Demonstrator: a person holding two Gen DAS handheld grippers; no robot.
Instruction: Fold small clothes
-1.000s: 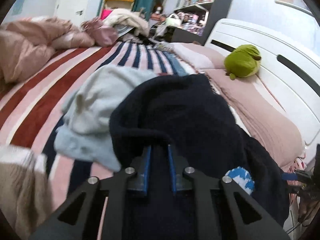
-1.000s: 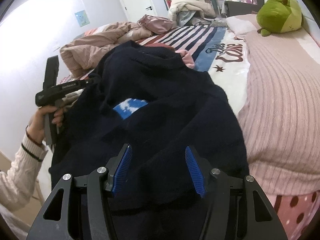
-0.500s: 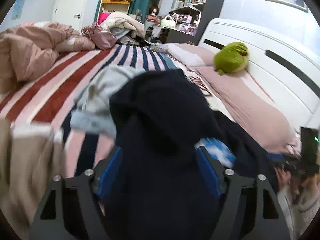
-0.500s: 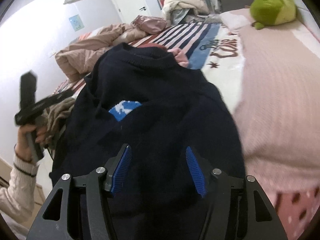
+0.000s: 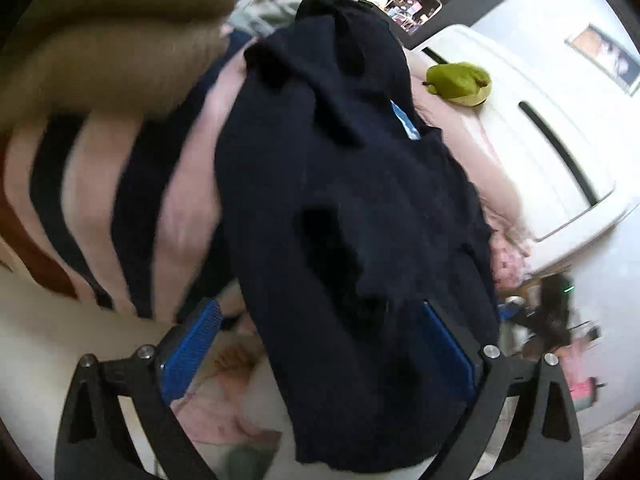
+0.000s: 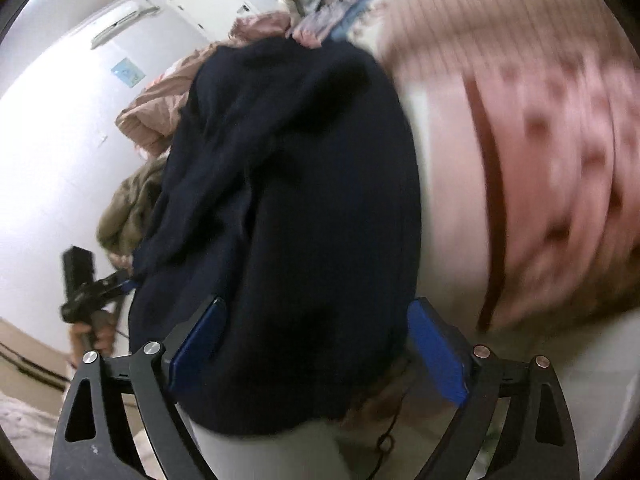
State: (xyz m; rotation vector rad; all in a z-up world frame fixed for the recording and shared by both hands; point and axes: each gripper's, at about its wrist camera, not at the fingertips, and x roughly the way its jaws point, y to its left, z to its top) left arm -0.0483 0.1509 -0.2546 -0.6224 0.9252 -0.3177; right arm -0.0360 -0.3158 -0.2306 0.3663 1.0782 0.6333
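Left wrist view: the left gripper (image 5: pixel 320 344) has its blue-padded fingers (image 5: pixel 190 344) spread wide apart, and the navy sweater (image 5: pixel 344 184) drapes down between them, covering most of the right pad without being pinched. A light blue patch (image 5: pixel 404 120) peeks out near the sweater's top edge. Behind it lies the striped bedspread (image 5: pixel 100 184), a blurred tan garment (image 5: pixel 108 36) at upper left, and a green plush toy (image 5: pixel 460 82) resting against the white headboard (image 5: pixel 552 152). Right wrist view: the right gripper (image 6: pixel 316 352) too has its fingers (image 6: pixel 438 356) wide apart, the same navy sweater (image 6: pixel 296 208) bulging between them and hanging loose. To the right is a pink ribbed blanket (image 6: pixel 540 140), smeared by motion blur; at far left a hand (image 6: pixel 90 330) grips the other gripper's handle.
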